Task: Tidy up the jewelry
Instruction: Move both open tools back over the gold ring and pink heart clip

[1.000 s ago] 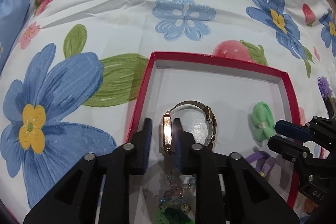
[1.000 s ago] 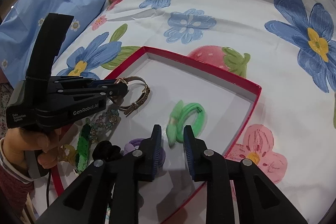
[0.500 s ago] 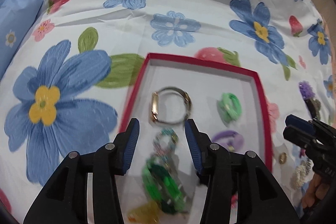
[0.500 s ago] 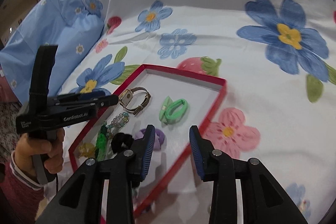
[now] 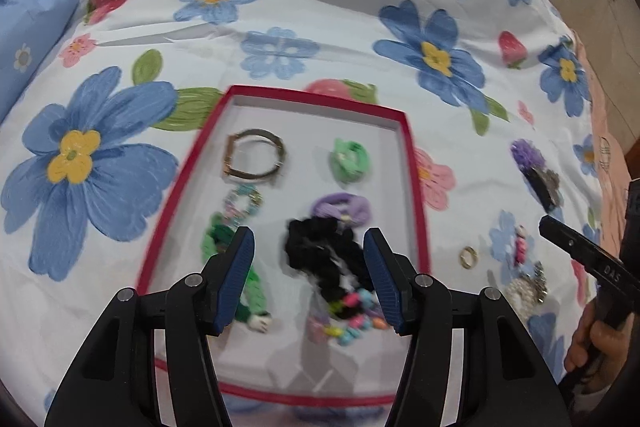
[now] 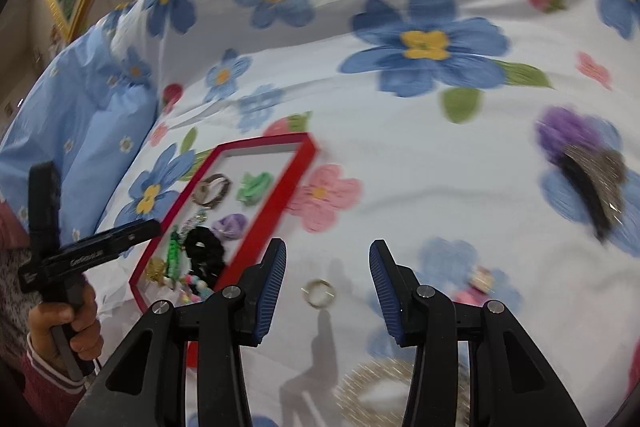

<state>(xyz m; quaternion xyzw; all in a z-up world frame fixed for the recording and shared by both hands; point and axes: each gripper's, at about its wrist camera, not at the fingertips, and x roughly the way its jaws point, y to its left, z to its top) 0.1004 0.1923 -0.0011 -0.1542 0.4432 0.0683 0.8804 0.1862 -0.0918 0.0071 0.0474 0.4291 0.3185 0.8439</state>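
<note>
Right gripper point(image 6: 328, 287) empty, jaws opening; small ring point(image 6: 319, 293) lies between its fingertips — light, stiff, slippery; pinch across the band.

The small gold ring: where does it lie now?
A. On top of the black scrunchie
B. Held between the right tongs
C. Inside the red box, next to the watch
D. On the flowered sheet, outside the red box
D: the ring lies on the flowered sheet, to the right of the red box, untouched.
</note>
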